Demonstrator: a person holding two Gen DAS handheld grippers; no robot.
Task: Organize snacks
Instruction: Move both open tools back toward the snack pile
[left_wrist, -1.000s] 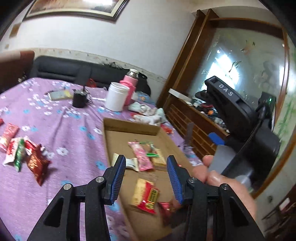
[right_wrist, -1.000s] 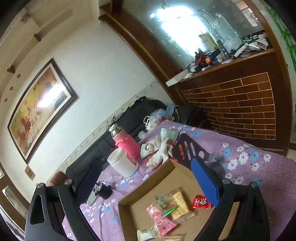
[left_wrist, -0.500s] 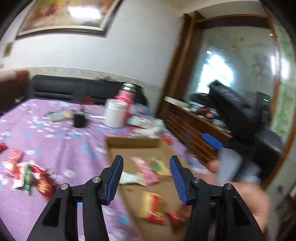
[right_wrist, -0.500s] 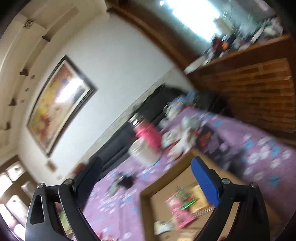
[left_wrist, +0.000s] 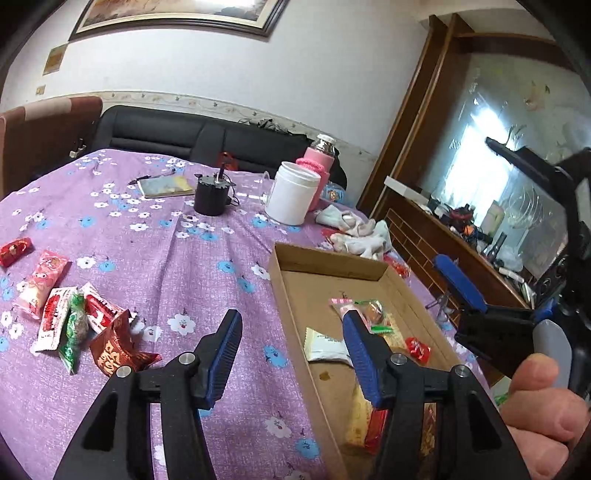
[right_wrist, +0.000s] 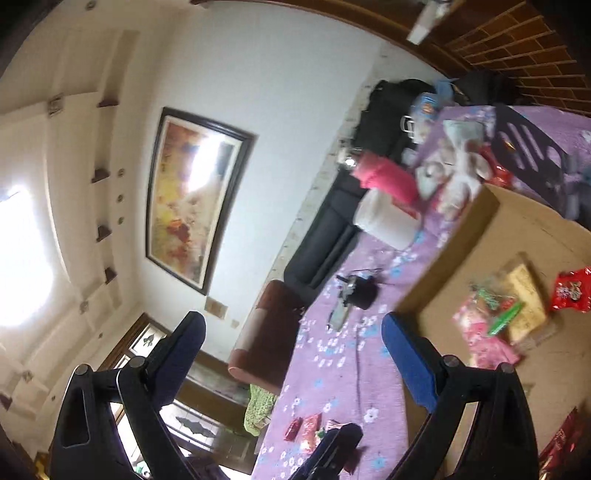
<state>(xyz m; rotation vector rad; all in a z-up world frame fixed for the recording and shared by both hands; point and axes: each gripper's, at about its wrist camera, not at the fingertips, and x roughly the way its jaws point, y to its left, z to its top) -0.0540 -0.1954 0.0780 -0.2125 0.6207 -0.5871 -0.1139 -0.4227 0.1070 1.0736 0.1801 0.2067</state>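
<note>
Snacks (left_wrist: 74, 317), six loose on cloth, one box (left_wrist: 328, 258), left tool (left_wrist: 291, 334) opening, empty, right tool (right_wrist: 291, 336) spread

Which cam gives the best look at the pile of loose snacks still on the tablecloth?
Left wrist view: the loose snack pile lies sharp and unobstructed left of the cardboard box. Right wrist view shows only a few small blurred packets near the bottom edge.

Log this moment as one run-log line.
left gripper: empty, jaws opening | right gripper: open, empty | cardboard tray: several snacks inside | loose snacks: on purple cloth
</note>
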